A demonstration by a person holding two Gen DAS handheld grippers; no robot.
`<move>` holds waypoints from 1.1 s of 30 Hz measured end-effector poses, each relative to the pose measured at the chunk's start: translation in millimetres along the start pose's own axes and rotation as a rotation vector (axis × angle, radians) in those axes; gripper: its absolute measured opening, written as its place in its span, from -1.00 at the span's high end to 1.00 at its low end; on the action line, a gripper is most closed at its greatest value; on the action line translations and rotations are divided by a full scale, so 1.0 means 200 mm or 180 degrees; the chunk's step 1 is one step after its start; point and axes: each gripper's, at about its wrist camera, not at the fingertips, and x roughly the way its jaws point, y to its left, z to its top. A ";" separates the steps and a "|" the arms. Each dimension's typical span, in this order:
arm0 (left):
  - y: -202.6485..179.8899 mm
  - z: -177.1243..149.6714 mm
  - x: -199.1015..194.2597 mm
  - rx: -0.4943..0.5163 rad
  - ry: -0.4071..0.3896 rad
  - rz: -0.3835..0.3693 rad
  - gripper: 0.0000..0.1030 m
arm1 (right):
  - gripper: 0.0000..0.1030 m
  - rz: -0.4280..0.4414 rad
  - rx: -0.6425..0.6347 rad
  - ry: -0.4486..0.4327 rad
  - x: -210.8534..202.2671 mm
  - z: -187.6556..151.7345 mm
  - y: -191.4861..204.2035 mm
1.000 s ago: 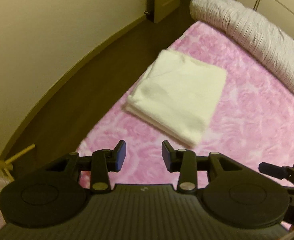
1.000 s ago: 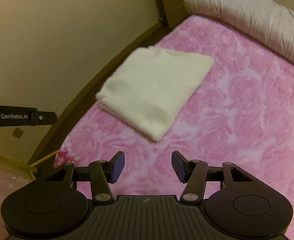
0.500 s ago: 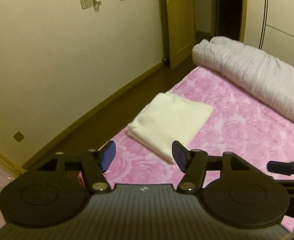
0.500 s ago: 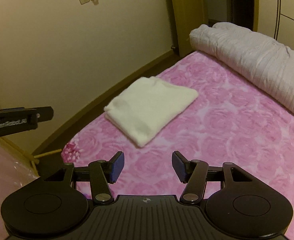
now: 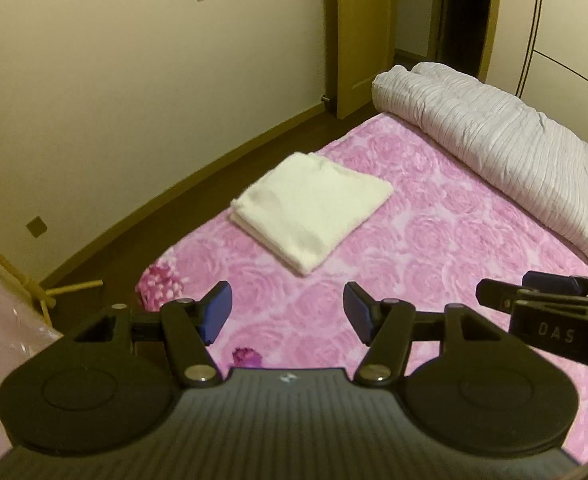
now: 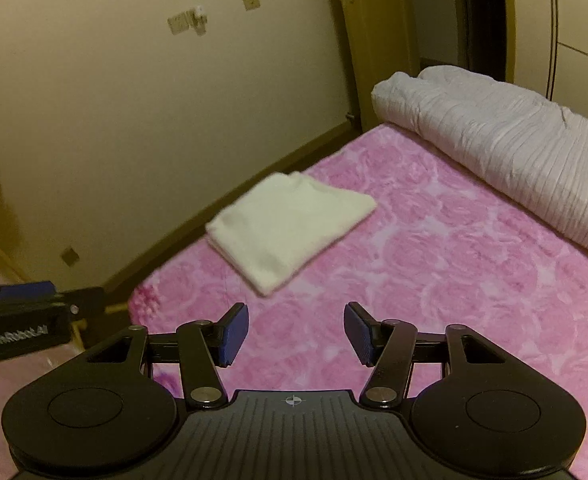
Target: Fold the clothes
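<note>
Left wrist view cuts off the right gripper (image 5: 533,292) at the frame edge. Both it and the left gripper (image 5: 286,312) hold their jaws apart, empty. A folded white garment (image 5: 313,210) lies on the pink blanket (image 5: 433,248) near its wall-side edge, well apart from the rolled duvet (image 5: 493,140); bare blanket lies between.

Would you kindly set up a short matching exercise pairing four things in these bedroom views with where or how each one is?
Things:
1. folded white garment
2. rolled grey quilt
3. left gripper
4. door

States:
A. open, nothing between the fingers
B. along the far side of the pink bedspread
C. ajar, beyond the bed
D. lying flat near the bed's wall-side edge

Pairs: 1-D, 2-B, 3-A, 4-C
</note>
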 end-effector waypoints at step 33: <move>-0.14 0.06 0.32 -0.0321 0.0465 0.0206 -0.13 | -0.10 -0.0017 -0.0393 0.0647 0.36 0.14 -0.23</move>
